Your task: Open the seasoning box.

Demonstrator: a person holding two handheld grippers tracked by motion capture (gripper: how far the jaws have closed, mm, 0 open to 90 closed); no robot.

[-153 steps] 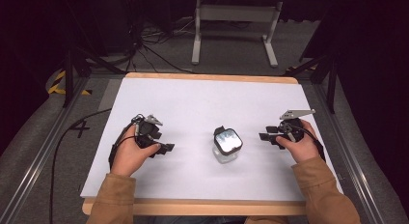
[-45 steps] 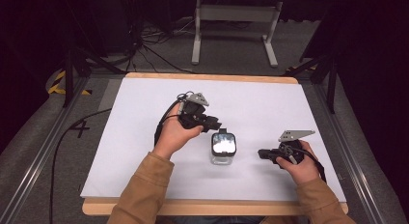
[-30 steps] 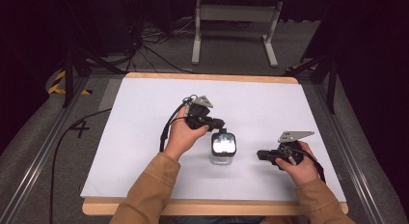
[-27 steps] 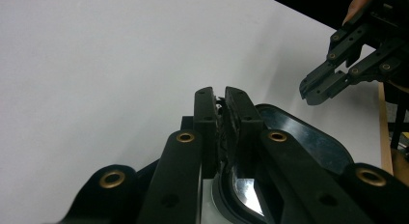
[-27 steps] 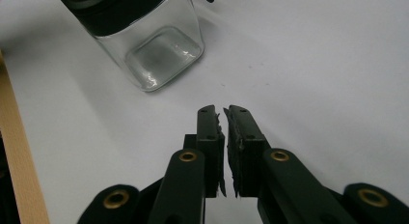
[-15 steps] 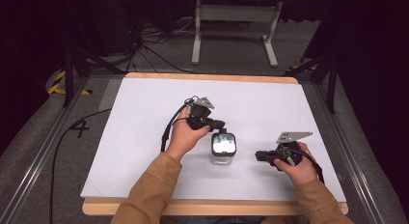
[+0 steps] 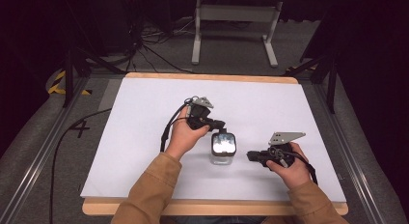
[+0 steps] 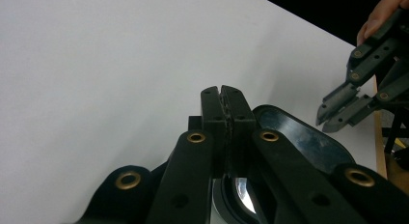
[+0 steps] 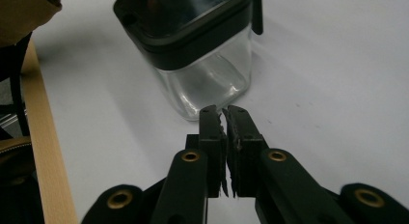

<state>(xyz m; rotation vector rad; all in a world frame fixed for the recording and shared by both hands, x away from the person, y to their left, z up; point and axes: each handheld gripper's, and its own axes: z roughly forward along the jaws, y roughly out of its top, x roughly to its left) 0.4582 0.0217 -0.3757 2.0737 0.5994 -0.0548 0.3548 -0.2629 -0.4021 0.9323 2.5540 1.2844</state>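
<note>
One small square clear-plastic jar with a black lid (image 7: 223,147) stands mid-table (image 7: 144,137) between your closed, empty left gripper (image 7: 218,124) and right gripper (image 7: 251,156); judge it light, rigid and slippery, so clamp its flat side walls below the lid.

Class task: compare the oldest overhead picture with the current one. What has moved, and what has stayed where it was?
The left gripper has travelled from the left side of the table to the jar's lid, its jaws closed together above it, gripping nothing. The right gripper has edged in toward the jar, its jaws just closing with nothing between them. The jar stands where it did, lid on.
</note>
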